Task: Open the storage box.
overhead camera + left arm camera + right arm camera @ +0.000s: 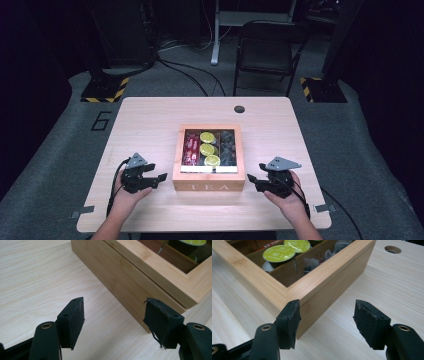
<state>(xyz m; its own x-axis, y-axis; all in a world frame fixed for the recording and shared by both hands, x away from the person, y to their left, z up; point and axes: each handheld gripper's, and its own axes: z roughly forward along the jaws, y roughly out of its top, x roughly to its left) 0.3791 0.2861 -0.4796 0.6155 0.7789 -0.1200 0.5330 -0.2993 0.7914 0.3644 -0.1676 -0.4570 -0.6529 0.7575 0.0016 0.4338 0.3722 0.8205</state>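
Note:
A wooden tea box (pixel 209 185) marked TEA stands in the middle of the table with its window lid closed. Under the lid lie red packets (pixel 190 148), lime-green capsules (pixel 207 148) and dark tea bags (pixel 227 145). My left gripper (pixel 156 176) rests just left of the box's front corner, open and empty. In the left gripper view the box side (pixel 130 277) runs past the right pad (pixel 161 326). My right gripper (pixel 254 181) is just right of the box, open and empty. In the right gripper view the box corner (pixel 312 293) is beside the left pad (pixel 290 322), with green capsules (pixel 279 253) visible.
The light wood table (pixel 150 120) has a round cable hole (pixel 239 109) at its back edge. A dark folding chair (pixel 265 52) and stand bases with yellow-black tape (pixel 105 90) are on the floor beyond the table.

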